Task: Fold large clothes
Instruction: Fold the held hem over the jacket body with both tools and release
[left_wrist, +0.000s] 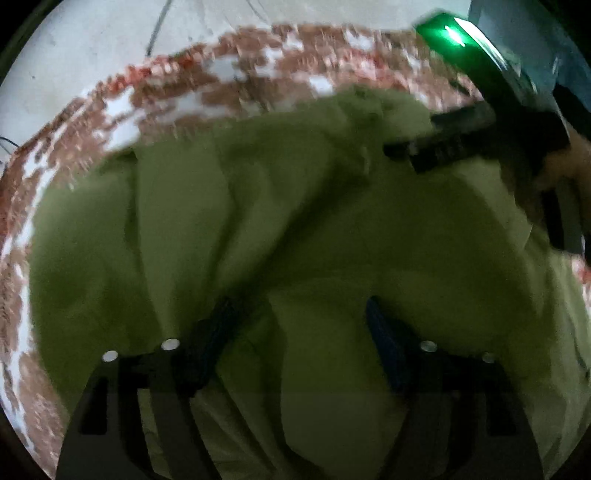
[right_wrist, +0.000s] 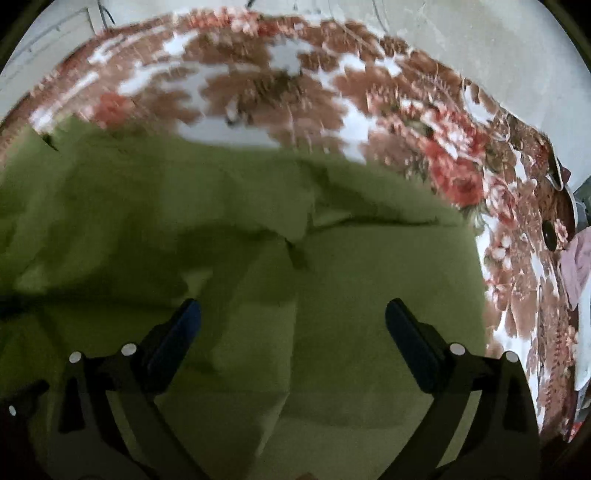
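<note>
A large olive-green garment (left_wrist: 295, 229) lies spread and wrinkled on a floral bedcover (left_wrist: 236, 81). It fills most of the right wrist view (right_wrist: 236, 229) too. My left gripper (left_wrist: 299, 306) is open just above the cloth, with a raised fold between its jaws. My right gripper (right_wrist: 293, 308) is open over the cloth, with a fold edge running between its jaws. The right gripper also shows in the left wrist view (left_wrist: 443, 144) at the upper right, above the garment's far part, with a green light on its body.
The floral bedcover (right_wrist: 461, 155) in red, brown and white extends beyond the garment at the far side and to the right. A pale wall or floor (right_wrist: 498, 48) lies past it. A pinkish cloth (right_wrist: 576, 266) sits at the right edge.
</note>
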